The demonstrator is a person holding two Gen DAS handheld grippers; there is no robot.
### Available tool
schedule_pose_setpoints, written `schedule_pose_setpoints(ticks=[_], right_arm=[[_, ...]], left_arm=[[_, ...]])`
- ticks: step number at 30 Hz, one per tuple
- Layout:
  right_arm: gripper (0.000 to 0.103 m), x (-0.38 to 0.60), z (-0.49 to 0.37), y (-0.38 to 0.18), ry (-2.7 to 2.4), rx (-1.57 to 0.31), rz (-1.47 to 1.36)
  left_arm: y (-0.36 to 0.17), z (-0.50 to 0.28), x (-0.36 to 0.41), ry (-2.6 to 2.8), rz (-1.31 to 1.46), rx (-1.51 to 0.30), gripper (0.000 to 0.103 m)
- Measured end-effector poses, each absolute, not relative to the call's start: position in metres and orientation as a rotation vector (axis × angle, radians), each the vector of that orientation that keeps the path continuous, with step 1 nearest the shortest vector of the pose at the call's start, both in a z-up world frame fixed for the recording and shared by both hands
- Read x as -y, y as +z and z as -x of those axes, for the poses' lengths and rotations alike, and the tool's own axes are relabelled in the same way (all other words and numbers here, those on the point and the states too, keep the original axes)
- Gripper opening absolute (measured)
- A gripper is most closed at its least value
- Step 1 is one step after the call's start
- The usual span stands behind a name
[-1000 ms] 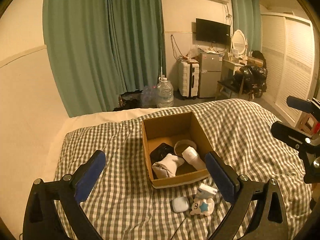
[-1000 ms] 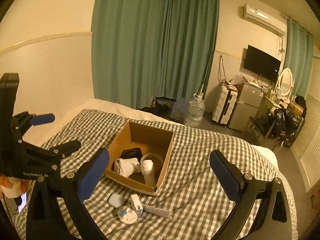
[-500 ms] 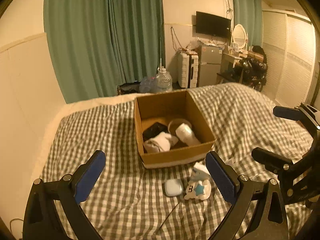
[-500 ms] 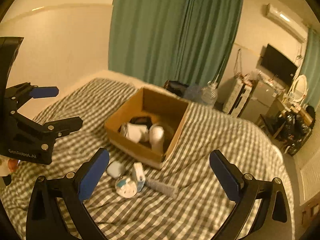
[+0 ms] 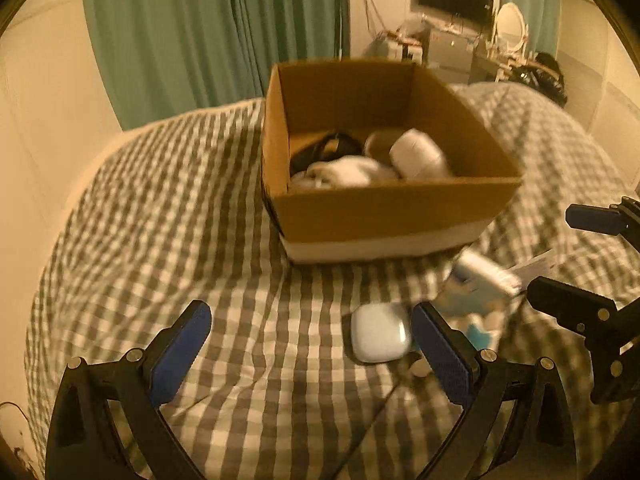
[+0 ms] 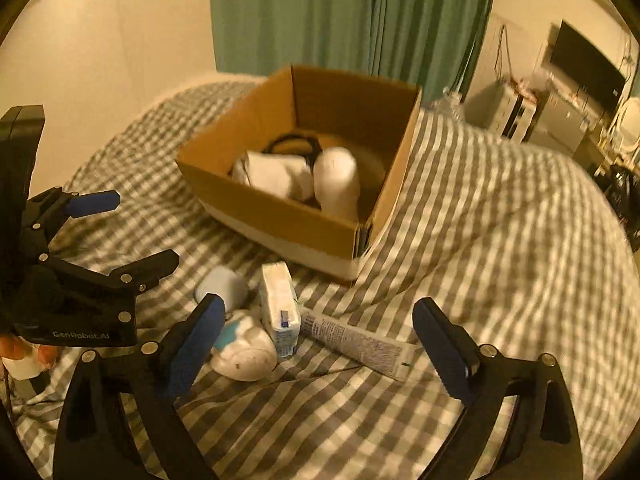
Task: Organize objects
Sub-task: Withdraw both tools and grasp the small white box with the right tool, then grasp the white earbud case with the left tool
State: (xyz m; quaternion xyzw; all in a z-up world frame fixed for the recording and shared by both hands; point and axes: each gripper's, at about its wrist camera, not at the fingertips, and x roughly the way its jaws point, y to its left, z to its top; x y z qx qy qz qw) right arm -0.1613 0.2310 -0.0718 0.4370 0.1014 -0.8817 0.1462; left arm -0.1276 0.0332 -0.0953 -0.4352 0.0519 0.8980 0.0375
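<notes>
An open cardboard box (image 5: 384,208) (image 6: 280,216) stands on the checked bed and holds white cloth, a white bottle (image 6: 336,184) and a black item. In front of it lie a pale rounded case (image 5: 378,336) (image 6: 222,288), a small white packet (image 6: 280,308), a white round toy (image 6: 244,348) and a tube (image 6: 356,340). My left gripper (image 5: 312,352) is open and empty, low over the bed, its right finger beside the case. My right gripper (image 6: 320,344) is open and empty, straddling the packet, toy and tube.
The checked bedspread (image 5: 180,240) covers the bed. Green curtains (image 5: 208,32) hang behind. A TV (image 6: 584,64), fridge and dresser stand at the far right. The other gripper shows at each view's edge (image 5: 592,312) (image 6: 80,280).
Both grippers have moved forward and down toward the items in front of the box. The box and items now look much larger. Both grippers stay open.
</notes>
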Motion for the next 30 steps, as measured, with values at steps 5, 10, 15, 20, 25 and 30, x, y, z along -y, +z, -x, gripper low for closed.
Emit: schedule_pose_setpoints(ticks=[5, 10, 15, 20, 25, 30], right_arm=[[0.070, -0.228, 0.181, -0.095, -2.463, -0.275, -1.362], [0.039, -0.221, 0.190, -0.106, -2.390, -0.279, -1.418], [0.023, -0.214, 0.186, -0.107, -2.381, -0.318, -1.420], [0.022, -0.220, 0.178, -0.097, -2.454, -0.309, -1.368], [0.023, -0.228, 0.177, -0.097, -2.464, -0.293, -1.385], [0.022, -0.227, 0.176, -0.098, -2.468, -0.297, -1.387]], left_arm=[[-0.119, 0.135, -0.043, 2.717, 1.377, -0.214, 0.103], [-0.138, 0.141, -0.052, 2.665, 1.434, -0.289, 0.103], [-0.154, 0.148, -0.056, 2.596, 1.499, -0.279, 0.103], [-0.163, 0.159, -0.061, 2.530, 1.553, -0.242, 0.103], [-0.174, 0.170, -0.063, 2.487, 1.584, -0.194, 0.098], [-0.177, 0.168, -0.075, 2.436, 1.568, -0.245, 0.057]])
